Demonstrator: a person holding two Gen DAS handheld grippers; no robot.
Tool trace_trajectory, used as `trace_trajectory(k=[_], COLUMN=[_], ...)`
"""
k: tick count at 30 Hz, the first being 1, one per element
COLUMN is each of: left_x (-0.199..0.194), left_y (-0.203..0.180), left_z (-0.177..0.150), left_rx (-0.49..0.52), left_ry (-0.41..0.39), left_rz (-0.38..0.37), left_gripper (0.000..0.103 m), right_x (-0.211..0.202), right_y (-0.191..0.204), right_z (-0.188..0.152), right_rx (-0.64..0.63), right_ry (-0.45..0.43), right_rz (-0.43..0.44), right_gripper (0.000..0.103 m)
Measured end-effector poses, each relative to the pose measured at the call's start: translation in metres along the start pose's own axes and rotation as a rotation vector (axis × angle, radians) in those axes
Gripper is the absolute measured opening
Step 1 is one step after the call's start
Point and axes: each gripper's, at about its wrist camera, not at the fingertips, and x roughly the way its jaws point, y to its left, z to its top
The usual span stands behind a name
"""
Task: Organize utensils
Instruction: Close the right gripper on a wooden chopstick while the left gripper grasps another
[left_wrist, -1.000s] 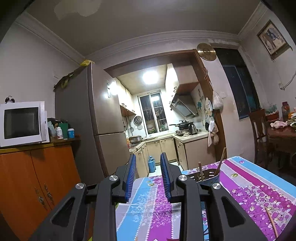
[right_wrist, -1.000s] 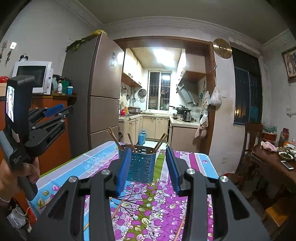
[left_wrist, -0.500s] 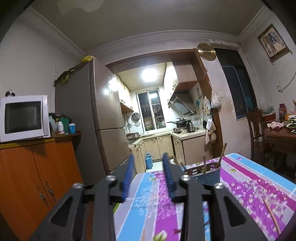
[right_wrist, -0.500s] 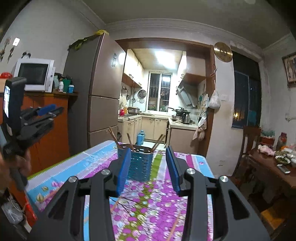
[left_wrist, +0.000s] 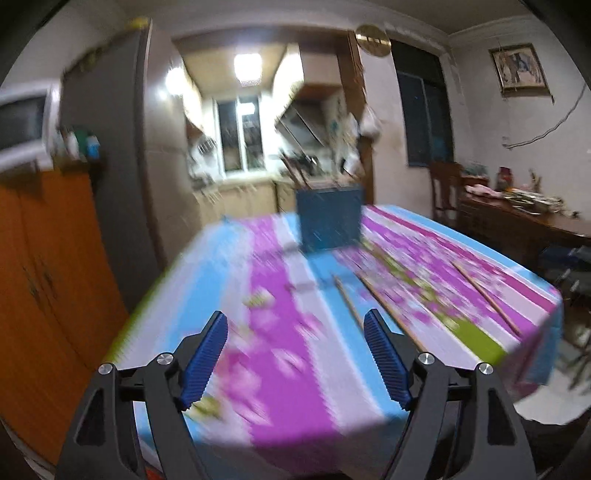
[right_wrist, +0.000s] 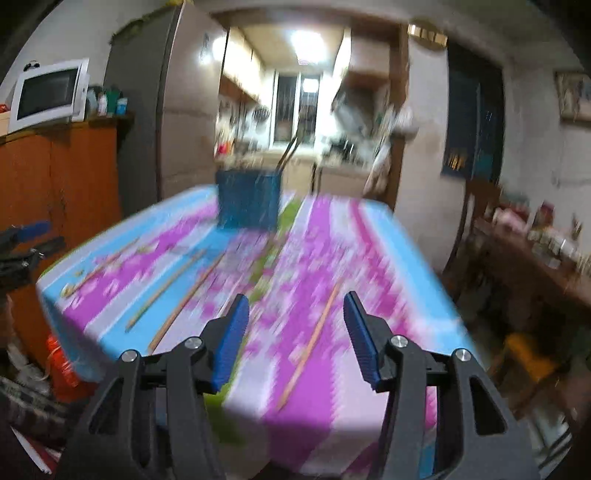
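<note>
Wooden chopsticks (right_wrist: 309, 345) lie on the floral tabletop (left_wrist: 288, 332); ribbed blue left tongs (left_wrist: 295, 328) and right tongs (right_wrist: 295, 310) are opening, empty.

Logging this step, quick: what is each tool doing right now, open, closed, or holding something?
Left tool: jaws opening, nothing between them.
Right tool: jaws opening, holding nothing; a chopstick lies on the table beyond.
</note>
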Motion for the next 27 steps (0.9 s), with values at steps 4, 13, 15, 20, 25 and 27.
trace_trajectory(k=[4,13,15,20,25,27], left_x=[0.016,0.031,0.027,0.026,0.027,0.028], left_y=[-0.031,-0.032,-0.025,-0.023,-0.023,-0.023], left_z=[-0.025,-0.062,-0.064,-0.068,-0.069,-0.070], left_rx=[0.022,-0.097,-0.111,-0.086,-0.072,-0.068], left_ry=[0.057,0.128,0.115,0.102,0.094,0.094], left_rz=[-0.075,-0.032,-0.015,-0.020,-0.015,-0.022], left_gripper=[0.062,0.053,0.053,0.053,0.053,0.053], right_x=[0.017,0.036,0.040,0.055,0.062,0.062], right_y=[0.054,0.131,0.131,0.127,0.125,0.124], right_z=[-0.018,-0.030,-0.029,-0.031,-0.033,-0.034], right_rx=[-0.093,-0.182,-0.172,-0.137,-0.116,-0.107], right_ry=[0.028,0.013,0.016,0.044,0.053,0.052], right_rz=[0.048,0.120,0.098,0.051,0.052,0.072], right_gripper=[0.037,0.018,0.015,0.015,0.014,0.006])
